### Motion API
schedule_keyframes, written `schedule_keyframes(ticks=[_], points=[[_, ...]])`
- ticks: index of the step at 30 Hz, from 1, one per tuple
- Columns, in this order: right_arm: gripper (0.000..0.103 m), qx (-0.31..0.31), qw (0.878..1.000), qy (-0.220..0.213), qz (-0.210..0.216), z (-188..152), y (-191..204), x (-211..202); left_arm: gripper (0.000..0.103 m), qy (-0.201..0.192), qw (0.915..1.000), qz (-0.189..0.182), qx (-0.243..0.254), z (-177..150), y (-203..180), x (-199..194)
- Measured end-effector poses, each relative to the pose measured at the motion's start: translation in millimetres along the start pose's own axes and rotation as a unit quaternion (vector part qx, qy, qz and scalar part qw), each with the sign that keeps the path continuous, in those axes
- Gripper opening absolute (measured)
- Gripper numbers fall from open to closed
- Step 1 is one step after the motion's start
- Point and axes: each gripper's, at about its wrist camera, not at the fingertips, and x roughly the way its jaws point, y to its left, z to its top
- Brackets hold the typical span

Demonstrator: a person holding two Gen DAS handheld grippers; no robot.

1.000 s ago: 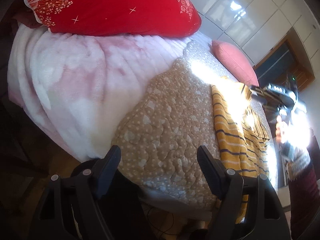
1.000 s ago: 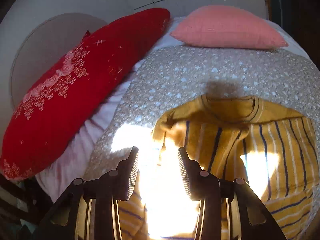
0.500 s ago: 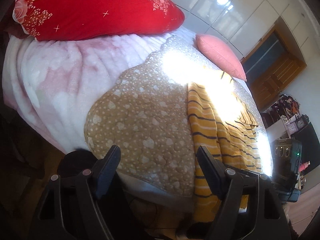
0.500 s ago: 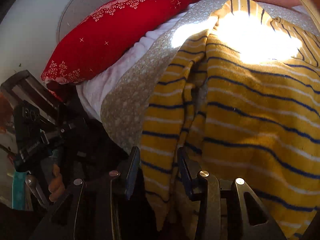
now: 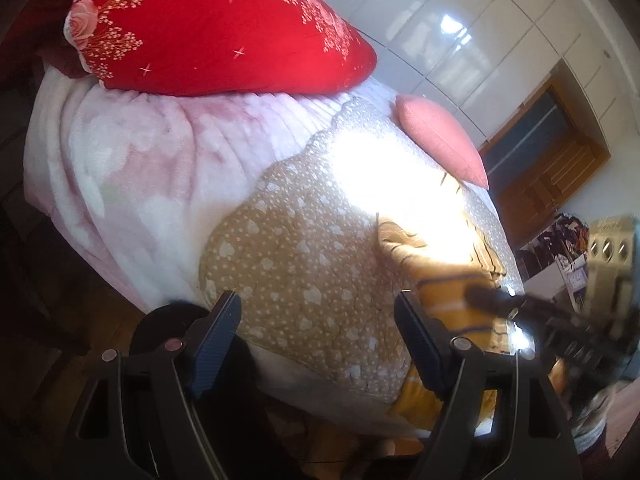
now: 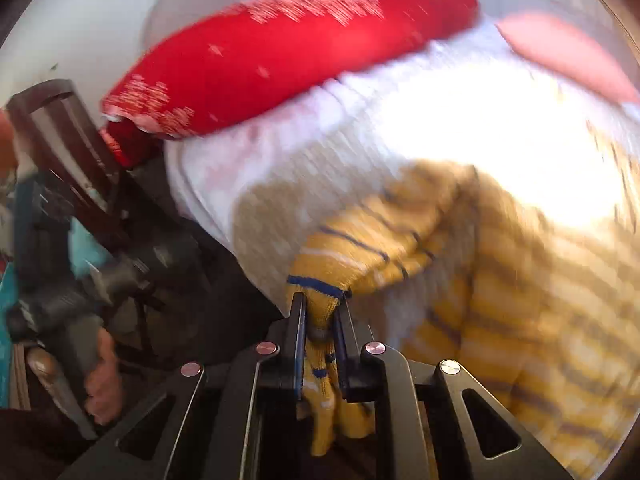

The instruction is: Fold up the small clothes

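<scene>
Right gripper [image 6: 320, 312]: my jaws have just been closing and now pinch the cuff of the yellow striped sweater [image 6: 500, 280], which lies on the dotted quilt [image 5: 304, 264] at the bed's near edge. Pinching the sleeve end lets me carry it across the body for a fold. Left gripper [image 5: 316, 340] hangs wide open and empty over the quilt, ready to steady the cloth.

Bed w/ fluffy pink-white blanket [image 5: 120, 168] under a tan spotted quilt [image 5: 304, 264]; big red floral pillow [image 5: 208, 28], small pink cushion [image 5: 440, 136]. Glossy white panelled wall [image 5: 480, 32], brown wooden door [image 5: 548, 160]. Hard sun patch mid-bed.
</scene>
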Motion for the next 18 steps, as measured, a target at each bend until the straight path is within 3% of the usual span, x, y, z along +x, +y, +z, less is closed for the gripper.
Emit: schedule_keyframes(ticks=[5,9,14,18], points=[[0.013,-0.07,0.994,-0.085,-0.027,101,31,-69,0.082,-0.028,0.9996,0.005,-0.006,11,12,-20],[0.013,-0.081,0.986,-0.117,-0.082,144,19,-114,0.082,-0.026,0.9997,-0.002,-0.002,18,9,-18],[0.013,-0.013,0.975,-0.102,-0.197,152,-78,-147,0.082,-0.005,0.9995,-0.012,0.029,29,-21,2],[0.013,0.082,0.96,-0.066,-0.259,121,-189,-155,0.082,0.024,0.9979,-0.013,0.059,28,-53,30]])
